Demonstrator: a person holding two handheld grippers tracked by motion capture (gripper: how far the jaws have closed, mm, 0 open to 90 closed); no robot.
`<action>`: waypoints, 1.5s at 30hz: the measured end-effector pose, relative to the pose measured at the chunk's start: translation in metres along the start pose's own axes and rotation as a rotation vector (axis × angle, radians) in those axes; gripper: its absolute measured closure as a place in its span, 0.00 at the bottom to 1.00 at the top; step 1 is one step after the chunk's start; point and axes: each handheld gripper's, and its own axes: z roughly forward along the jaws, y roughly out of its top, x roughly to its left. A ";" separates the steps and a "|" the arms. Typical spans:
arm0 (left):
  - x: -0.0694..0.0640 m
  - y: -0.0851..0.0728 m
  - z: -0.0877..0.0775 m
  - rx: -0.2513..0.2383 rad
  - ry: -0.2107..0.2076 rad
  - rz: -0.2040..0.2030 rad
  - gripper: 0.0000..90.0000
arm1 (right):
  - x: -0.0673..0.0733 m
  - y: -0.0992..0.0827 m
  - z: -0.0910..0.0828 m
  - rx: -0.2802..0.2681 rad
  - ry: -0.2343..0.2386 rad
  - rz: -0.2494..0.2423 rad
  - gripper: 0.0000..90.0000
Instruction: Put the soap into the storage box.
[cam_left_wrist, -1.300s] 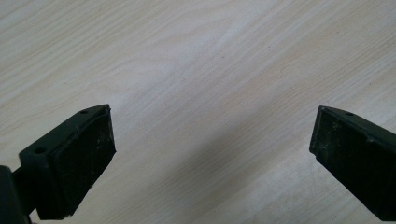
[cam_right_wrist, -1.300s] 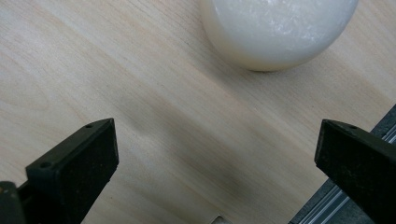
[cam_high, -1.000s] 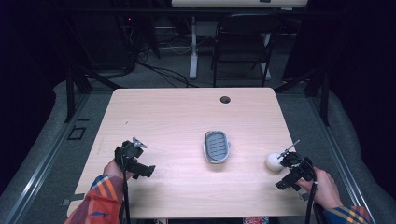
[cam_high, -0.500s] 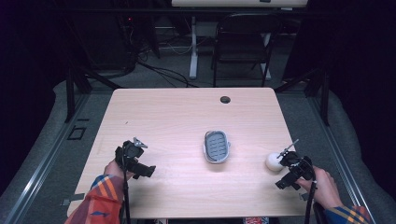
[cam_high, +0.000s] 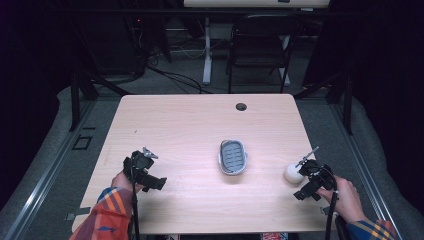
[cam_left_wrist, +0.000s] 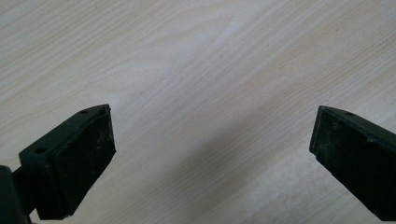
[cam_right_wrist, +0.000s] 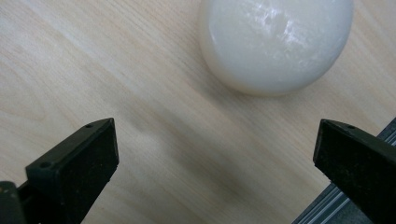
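A round white soap-like ball (cam_high: 292, 173) rests on the wooden table (cam_high: 190, 130) near its right edge. In the right gripper view the ball (cam_right_wrist: 275, 42) lies just ahead of the open jaws. My right gripper (cam_high: 306, 176) hovers right beside it, open, nothing held (cam_right_wrist: 215, 154). A grey oval dish (cam_high: 233, 157) with a ribbed insert sits at the table's middle. At the front left my left gripper (cam_high: 145, 172) stands open over bare wood (cam_left_wrist: 210, 149), with nothing between its jaws.
A small dark grommet hole (cam_high: 241, 106) marks the table's far side. A folding chair (cam_high: 257, 45) and desk legs stand on the floor beyond. The table's right edge (cam_right_wrist: 341, 205) runs close under the right gripper.
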 end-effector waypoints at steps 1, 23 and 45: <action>0.000 0.000 0.000 0.001 0.000 0.001 0.00 | -0.001 0.001 -0.001 0.013 -0.001 -0.012 0.00; 0.000 0.000 0.000 0.006 -0.002 0.006 0.00 | -0.014 0.021 0.002 -0.054 0.053 0.006 0.00; -0.001 0.001 0.001 0.003 -0.005 0.008 0.00 | -0.026 0.058 0.017 0.049 0.060 -0.042 0.00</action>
